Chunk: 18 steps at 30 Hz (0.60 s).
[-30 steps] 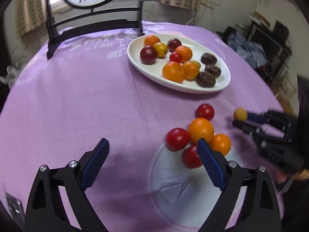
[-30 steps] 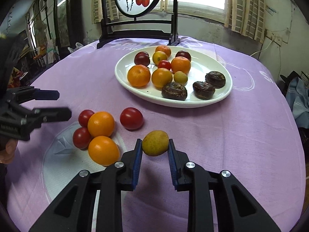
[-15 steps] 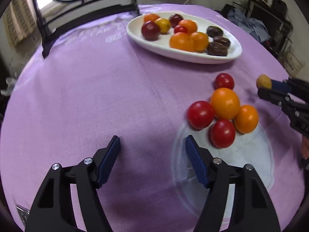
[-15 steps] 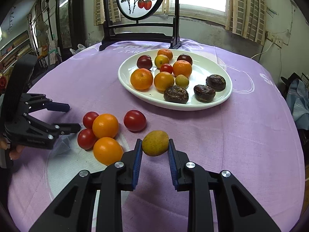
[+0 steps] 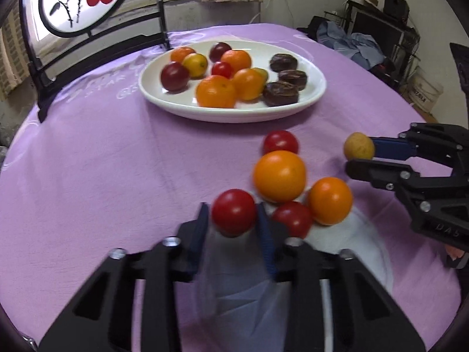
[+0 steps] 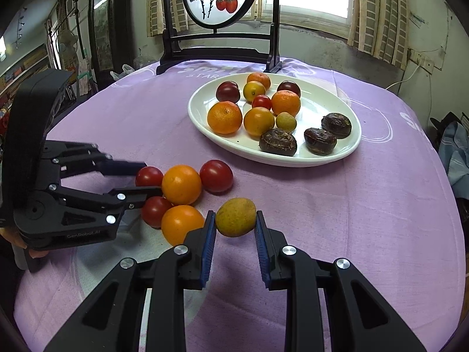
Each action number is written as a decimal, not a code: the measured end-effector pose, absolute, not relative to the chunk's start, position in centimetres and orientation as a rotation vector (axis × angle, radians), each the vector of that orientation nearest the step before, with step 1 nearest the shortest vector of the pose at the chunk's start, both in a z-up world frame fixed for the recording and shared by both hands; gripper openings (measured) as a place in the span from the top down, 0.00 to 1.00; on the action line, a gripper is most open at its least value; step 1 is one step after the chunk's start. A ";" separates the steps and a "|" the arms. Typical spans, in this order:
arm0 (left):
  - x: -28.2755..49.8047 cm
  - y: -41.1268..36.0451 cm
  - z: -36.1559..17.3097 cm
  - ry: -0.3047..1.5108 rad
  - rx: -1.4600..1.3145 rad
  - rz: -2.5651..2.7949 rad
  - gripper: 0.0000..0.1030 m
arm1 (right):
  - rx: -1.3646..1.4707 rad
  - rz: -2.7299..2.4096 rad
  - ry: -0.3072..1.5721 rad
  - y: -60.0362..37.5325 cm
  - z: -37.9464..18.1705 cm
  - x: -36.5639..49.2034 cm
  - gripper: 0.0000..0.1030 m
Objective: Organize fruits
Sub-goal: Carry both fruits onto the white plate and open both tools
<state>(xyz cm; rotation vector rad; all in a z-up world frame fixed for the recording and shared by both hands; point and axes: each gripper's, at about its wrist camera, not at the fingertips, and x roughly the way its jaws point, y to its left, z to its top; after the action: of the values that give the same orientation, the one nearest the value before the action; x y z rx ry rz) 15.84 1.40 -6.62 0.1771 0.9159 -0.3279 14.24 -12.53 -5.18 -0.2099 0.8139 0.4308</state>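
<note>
Purple-clothed surface (image 5: 117, 161): your left hand-held gripper (image 5: 233, 220) pinches a soft, smooth tomato (image 5: 234, 211) across its middle, your right hand-held gripper (image 6: 235, 226) a firm yellow fruit (image 6: 236, 217); squeeze gently.

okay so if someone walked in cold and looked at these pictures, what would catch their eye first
Probably the two fruits being gripped: the left claw is shut on a red tomato at the near edge of the loose pile, and the right claw is shut on a yellow-green fruit beside it. Behind them, a white plate of mixed fruit sits on the purple tablecloth.

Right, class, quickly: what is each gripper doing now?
Left gripper: shut on a red tomato.
Right gripper: shut on a yellow-green fruit.
</note>
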 end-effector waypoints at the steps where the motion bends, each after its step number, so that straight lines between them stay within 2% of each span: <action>1: 15.7 1.3 -6.6 0.918 0.183 -0.322 0.72 | -0.205 0.427 0.812 -12.6 -5.1 14.3 0.74; 9: 16.4 2.9 -2.0 0.848 -0.044 -0.311 0.72 | -0.111 0.343 0.725 -14.0 -2.3 15.3 0.74; 13: 19.3 2.4 0.6 0.796 -0.056 -0.243 0.72 | -0.150 0.322 0.668 -13.1 -0.6 17.8 0.74; 18: 24.3 1.8 0.6 0.819 -0.096 -0.179 0.72 | -0.151 0.281 0.690 -12.7 -1.1 22.1 0.74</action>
<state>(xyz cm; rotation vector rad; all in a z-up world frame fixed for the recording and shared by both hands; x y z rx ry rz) 24.32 1.81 0.61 -0.0957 0.8189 -0.1793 22.09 -12.74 -1.14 -0.1515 0.6896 0.2813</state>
